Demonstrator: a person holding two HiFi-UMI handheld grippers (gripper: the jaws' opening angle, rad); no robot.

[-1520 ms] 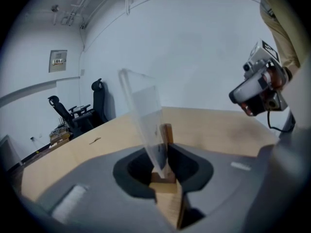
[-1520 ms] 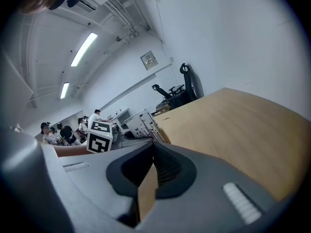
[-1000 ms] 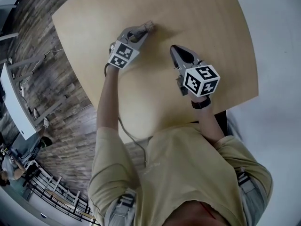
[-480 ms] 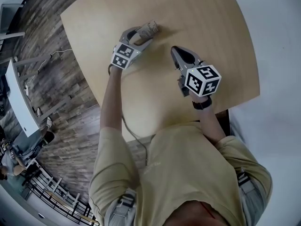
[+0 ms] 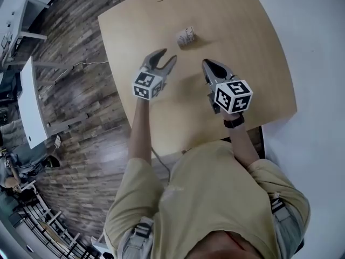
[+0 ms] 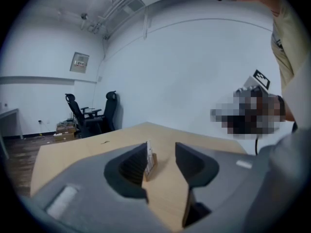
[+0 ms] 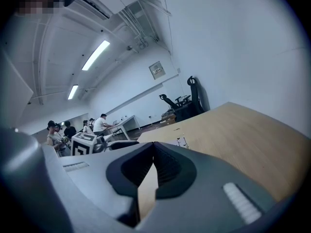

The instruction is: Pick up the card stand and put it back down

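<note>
1. Card stand [image 5: 186, 36]: it stands upright on the light wooden table [image 5: 253, 31], toward the far side from the person. It is a small wooden base with a white printed card set in it. Nothing touches it.
2. Left gripper [image 5: 164, 59]: it is on the near side of the card stand, pointed toward it and clear of it. In the left gripper view the jaws stand apart and are closing. The card stand shows in the gap between them but sits farther out on the table, beyond the tips. Nothing is between the pads, and the gripper holds nothing.
3. Right gripper [image 5: 207, 63]: it is over the table to the right of the left gripper and apart from it, nearer the person than the card stand. In the right gripper view the jaw tips meet, and only bare tabletop shows through the slot behind them. It holds nothing.
4. Marker cubes: the cube [image 5: 148, 85] on the left gripper and the cube [image 5: 233, 96] on the right gripper both face up toward the head camera.
5. Cross-check: the right gripper view shows the card stand just above its closed tips, farther out on the table, with the left gripper's cube at its left.
6. Surroundings: a wood-plank floor [image 5: 81, 90] lies to the left of the table. Two black office chairs [image 6: 77, 113] stand against the far wall.
</note>
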